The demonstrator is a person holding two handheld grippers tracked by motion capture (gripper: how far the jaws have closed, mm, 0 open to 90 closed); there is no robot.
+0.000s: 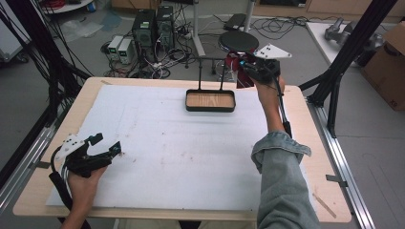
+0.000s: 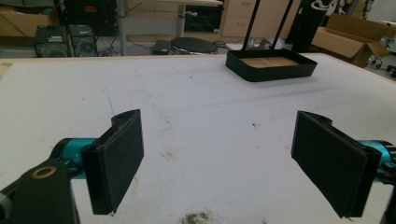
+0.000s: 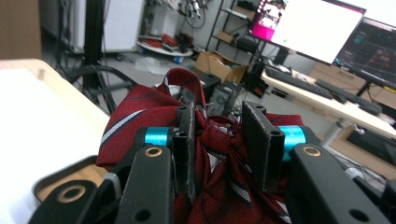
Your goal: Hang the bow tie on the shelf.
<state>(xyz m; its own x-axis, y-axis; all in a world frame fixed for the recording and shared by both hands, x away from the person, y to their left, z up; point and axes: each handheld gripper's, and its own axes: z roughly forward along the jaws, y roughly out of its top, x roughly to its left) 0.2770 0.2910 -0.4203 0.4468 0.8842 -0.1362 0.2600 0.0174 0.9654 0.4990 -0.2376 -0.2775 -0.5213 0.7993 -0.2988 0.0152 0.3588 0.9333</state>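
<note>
A dark red striped necktie [image 3: 219, 140] is bunched between the jaws of my right gripper [image 3: 219, 144], which is shut on it. In the high view that right gripper [image 1: 250, 67] holds the tie [image 1: 235, 64] above the table's far edge, just behind and right of a black tray with a wooden floor [image 1: 210, 108]. Two thin black posts [image 1: 199, 71] rise from the tray's back. My left gripper [image 1: 106, 144] rests low over the white mat near the front left, open with nothing between its pads [image 2: 122, 158]. The tray [image 2: 271, 70] lies far ahead of it.
A white mat [image 1: 172, 152] covers most of the wooden table [image 1: 325, 186]. Behind the table stand a black round stool [image 1: 239, 42], computer towers [image 1: 153, 26] and tangled cables on the floor. Black frame legs [image 1: 351, 47] rise at the right; a cardboard box [image 1: 389, 67] sits beyond.
</note>
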